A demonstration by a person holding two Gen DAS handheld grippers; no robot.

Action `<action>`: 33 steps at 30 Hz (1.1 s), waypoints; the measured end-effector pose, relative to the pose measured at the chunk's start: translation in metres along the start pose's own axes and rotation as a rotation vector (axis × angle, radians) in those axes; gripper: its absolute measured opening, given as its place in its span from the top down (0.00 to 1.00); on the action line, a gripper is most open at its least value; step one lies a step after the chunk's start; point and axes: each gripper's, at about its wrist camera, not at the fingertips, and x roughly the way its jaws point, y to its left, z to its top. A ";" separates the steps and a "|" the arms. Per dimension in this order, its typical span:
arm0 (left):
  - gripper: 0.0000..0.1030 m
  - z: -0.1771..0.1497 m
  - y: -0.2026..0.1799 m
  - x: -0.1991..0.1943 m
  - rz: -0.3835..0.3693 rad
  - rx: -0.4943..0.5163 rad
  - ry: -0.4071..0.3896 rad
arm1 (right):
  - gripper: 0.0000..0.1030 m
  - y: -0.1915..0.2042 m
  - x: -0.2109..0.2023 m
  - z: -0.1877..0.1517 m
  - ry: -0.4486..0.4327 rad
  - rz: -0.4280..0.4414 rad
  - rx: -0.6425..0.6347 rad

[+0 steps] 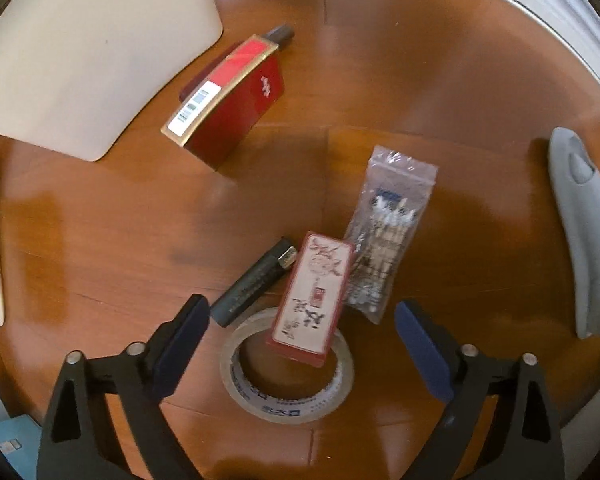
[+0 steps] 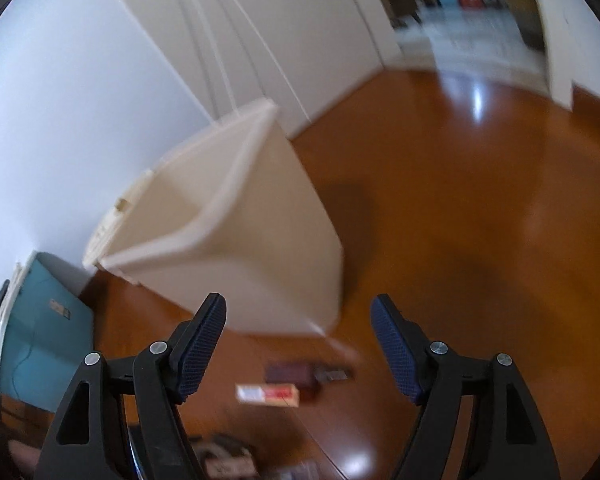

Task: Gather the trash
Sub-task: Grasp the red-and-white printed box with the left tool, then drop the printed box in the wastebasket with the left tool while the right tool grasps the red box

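Right wrist view: blurred cream bin (image 2: 236, 216), seemingly empty; both grippers (image 2: 298, 346) (image 1: 302, 346) open, empty.

Below me on the floor (image 1: 380, 60) I count 2 red boxes (image 1: 228, 100) (image 1: 312, 296), 1 black lighter (image 1: 252, 280), 1 roll of tape (image 1: 288, 400), 1 clear bag of cotton swabs (image 1: 384, 224), 1 cream bin (image 2: 240, 232) and 1 grey slipper (image 1: 584, 232).

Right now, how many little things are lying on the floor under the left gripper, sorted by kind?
Boxes: 2 (big red box, small patterned box)
Lighters: 1 (black lighter)
Tape rolls: 1 (tape roll)
Plastic bags: 1 (bag of swabs)
Total: 5
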 end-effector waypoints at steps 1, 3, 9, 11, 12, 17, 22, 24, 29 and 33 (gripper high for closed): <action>0.14 0.002 0.002 0.002 0.002 -0.010 0.001 | 0.25 -0.006 0.001 -0.005 0.009 0.001 0.012; 0.20 0.009 0.003 0.011 -0.010 -0.028 0.012 | 0.25 -0.014 0.005 -0.017 0.037 0.001 0.024; 0.62 0.013 0.007 0.033 -0.034 -0.043 0.081 | 0.25 -0.022 0.023 -0.044 0.126 0.007 -0.009; 0.70 0.012 0.006 0.035 -0.049 -0.046 0.087 | 0.25 -0.025 0.029 -0.045 0.140 0.005 -0.023; 0.71 0.012 0.007 0.033 -0.060 -0.051 0.079 | 0.25 -0.025 0.033 -0.047 0.147 0.011 -0.036; 0.72 0.010 0.025 0.012 -0.126 -0.147 0.021 | 0.25 0.015 0.064 -0.065 0.199 0.076 -0.360; 0.72 -0.002 0.043 -0.010 -0.205 -0.247 -0.026 | 0.25 0.068 0.097 -0.107 0.282 0.045 -0.895; 0.72 -0.010 0.051 -0.015 -0.237 -0.282 -0.033 | 0.25 0.084 0.110 -0.122 0.284 0.022 -1.071; 0.72 -0.021 0.065 -0.013 -0.302 -0.384 -0.031 | 0.25 0.111 0.154 -0.151 0.330 0.001 -1.345; 0.72 -0.031 0.075 -0.017 -0.306 -0.417 -0.045 | 0.66 0.114 0.183 -0.162 0.355 -0.081 -1.419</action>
